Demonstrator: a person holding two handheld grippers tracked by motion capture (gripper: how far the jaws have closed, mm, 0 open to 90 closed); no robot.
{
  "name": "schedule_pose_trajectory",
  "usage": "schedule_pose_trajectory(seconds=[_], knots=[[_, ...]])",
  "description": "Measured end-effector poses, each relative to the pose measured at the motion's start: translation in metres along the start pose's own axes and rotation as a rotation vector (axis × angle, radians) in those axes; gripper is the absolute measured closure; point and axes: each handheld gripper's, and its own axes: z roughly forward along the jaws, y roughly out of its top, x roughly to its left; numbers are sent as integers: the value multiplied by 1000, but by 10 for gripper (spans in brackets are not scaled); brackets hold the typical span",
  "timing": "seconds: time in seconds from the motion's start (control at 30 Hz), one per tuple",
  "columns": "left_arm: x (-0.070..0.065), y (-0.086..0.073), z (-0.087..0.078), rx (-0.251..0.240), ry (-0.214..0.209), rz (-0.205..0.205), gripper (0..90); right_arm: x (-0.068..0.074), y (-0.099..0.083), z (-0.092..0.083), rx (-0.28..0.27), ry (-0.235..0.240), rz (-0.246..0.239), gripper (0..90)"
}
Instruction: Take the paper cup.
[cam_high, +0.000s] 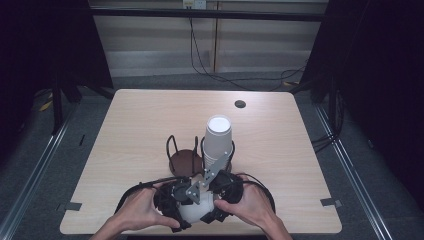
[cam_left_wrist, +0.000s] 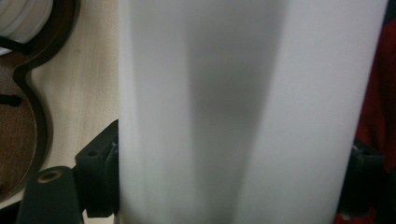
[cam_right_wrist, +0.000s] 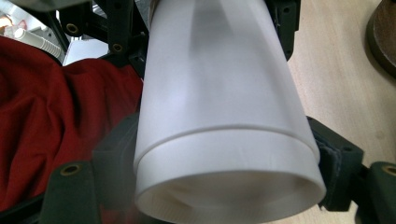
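Near the table's front edge, both hands hold white paper cups lying on their side between the two grippers. In the right gripper view they look like two nested cups with a step near the wide mouth. My right gripper is shut on that wide end, a jaw on each side. My left gripper clamps the narrow far end. In the left gripper view the white cup wall runs up between the jaws of the left gripper, which touch it on both sides.
A tall stack of white cups stands in a black wire holder with a brown base at mid table. The wooden table has a round cable hole at the back. A red garment lies beyond the near edge.
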Motion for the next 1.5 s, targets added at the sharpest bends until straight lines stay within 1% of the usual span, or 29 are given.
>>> schedule_pose_trajectory(seconds=[0.07, 0.17, 0.2, 0.23, 0.33, 0.4, 0.47, 0.5, 0.53, 0.57, 0.63, 0.67, 0.7, 0.73, 0.77, 0.8, 0.87, 0.93, 1.0, 1.07, 1.2, 1.27, 1.4, 1.43, 1.5], knots=[[0, 0, 0, -6, 4, -4, 166, 0, 0, -1, -5, -4, -4, 246], [0, -1, 0, -13, 1, 2, 161, 1, 0, -2, -4, -4, 1, 251], [0, -1, 0, -11, 1, 11, 157, 0, 0, -1, -4, -4, -1, 252], [0, -1, 1, -9, 3, 16, 154, 0, 0, 0, 3, 1, 10, 253], [1, 0, 3, -2, 9, 14, 149, 0, 0, 1, 9, -7, 13, 254], [2, -1, 3, -14, 1, 9, 147, -1, 0, 0, 10, -5, 13, 256], [3, -2, 1, -32, 0, 11, 146, -2, -1, 0, 0, -4, 11, 258], [3, -2, 1, -39, 3, 18, 144, -2, -2, -1, -11, -1, 12, 258], [4, -3, 0, -48, 4, 19, 144, -2, -2, -2, -7, -8, 15, 258], [4, -4, -1, -61, 2, 9, 144, -2, -1, -2, -8, -6, 16, 259], [5, -5, -2, -73, -1, 15, 144, -2, -1, -2, -19, -3, 19, 259], [5, -6, -2, -89, -3, 2, 144, -2, -1, -2, -19, -3, 18, 258], [7, -6, -2, -88, -3, 11, 143, -2, -1, -3, -14, -9, 19, 259], [6, -7, -1, -107, 3, 4, 140, -2, -1, -3, -11, -13, 30, 258], [6, -7, 0, -104, 13, 22, 141, -2, -2, -3, -10, -19, 30, 259], [6, -8, 0, -116, 14, 16, 143, -3, -2, -3, -14, -18, 30, 259], [6, -8, 0, -117, 25, 40, 143, -3, -2, -2, -6, -20, 37, 259], [5, -9, -1, -121, 23, 35, 143, -3, -2, -2, -1, -19, 36, 260], [6, -10, -2, -126, 27, 40, 143, -3, -2, -2, -4, -19, 38, 260], [6, -10, -3, -147, 28, 34, 143, -3, -2, -3, -12, -23, 37, 261], [7, -12, -7, -174, 28, 42, 142, -3, -3, -5, -23, -18, 45, 261], [7, -13, -8, -193, 25, 35, 140, -3, -3, -6, -26, -21, 45, 261], [7, -13, -12, -212, 33, 24, 132, -3, -3, -6, -31, -22, 38, 261], [7, -13, -13, -218, 26, 29, 132, -3, -3, -6, -32, -24, 37, 261], [8, -15, -15, -233, 28, 29, 132, -3, -3, -7, -40, -21, 36, 261]])
